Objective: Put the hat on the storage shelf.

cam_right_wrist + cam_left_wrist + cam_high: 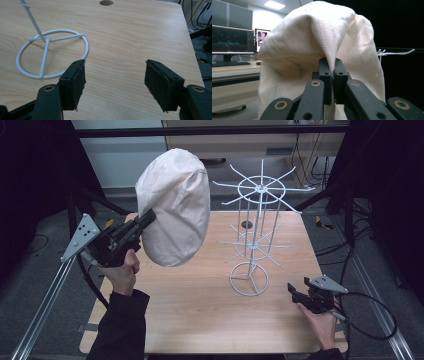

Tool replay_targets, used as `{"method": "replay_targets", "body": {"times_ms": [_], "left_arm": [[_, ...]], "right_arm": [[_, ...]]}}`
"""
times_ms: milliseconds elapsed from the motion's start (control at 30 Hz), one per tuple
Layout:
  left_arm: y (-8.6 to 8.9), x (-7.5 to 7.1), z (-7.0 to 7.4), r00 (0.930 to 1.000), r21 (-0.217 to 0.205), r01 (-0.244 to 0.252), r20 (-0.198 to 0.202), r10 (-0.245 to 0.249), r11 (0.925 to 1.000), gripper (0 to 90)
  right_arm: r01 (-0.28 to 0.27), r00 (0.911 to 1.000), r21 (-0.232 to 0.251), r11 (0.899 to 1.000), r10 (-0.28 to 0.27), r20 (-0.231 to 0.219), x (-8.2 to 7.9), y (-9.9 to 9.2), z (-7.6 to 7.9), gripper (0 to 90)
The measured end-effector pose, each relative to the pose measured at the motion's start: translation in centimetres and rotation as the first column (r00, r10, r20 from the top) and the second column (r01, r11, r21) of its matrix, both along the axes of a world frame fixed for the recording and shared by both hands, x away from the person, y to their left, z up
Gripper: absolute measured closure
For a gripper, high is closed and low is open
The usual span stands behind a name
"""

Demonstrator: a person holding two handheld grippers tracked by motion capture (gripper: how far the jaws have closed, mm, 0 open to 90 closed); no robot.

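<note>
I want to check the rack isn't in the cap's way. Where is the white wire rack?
In the high view the rack stands on the table, right of centre, between the cap in the left gripper and the right gripper.

Both black plastic grippers, left (148, 217) and right (299, 289), carried grey three-cornered plates, brass-ringed pivots and black cables; the sleeves (121, 327) were dark.

Cap (175, 205) hides the rack's (255, 220) left arms (partly).
</note>
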State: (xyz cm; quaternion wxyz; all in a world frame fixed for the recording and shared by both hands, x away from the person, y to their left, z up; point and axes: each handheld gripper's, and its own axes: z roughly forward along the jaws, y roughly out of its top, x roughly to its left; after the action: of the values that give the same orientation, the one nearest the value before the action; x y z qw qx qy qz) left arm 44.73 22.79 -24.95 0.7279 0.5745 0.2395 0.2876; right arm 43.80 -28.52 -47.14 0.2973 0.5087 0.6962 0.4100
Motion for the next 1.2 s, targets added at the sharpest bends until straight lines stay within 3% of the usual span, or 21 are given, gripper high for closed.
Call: {"method": "replay_targets", "body": {"times_ms": [667, 933, 1200], "left_arm": [[-2.5, 1.7, 0.5, 0.9985, 0.016, 0.054, -0.001, -0.054, 0.9984, 87.7], [-3.8, 2.5, -0.1, 0.9962, 0.034, 0.084, -0.026, -0.083, 0.9959, 87.6], [-3.7, 3.1, -0.7, 0.993, 0.029, 0.106, -0.055, -0.105, 0.9939, 87.6]], "right_arm": [[-0.003, 1.0, -0.003, 1.0, 0.003, 0.001, 0.0, 0.0, 0.0, 33.1], [-0.002, 1.0, -0.005, 1.0, 0.002, 0.0, 0.0, -0.1, -0.1, 33.1], [-0.003, 1.0, -0.001, 1.0, 0.003, -0.001, 0.0, 0.0, 0.0, 33.1]]}}
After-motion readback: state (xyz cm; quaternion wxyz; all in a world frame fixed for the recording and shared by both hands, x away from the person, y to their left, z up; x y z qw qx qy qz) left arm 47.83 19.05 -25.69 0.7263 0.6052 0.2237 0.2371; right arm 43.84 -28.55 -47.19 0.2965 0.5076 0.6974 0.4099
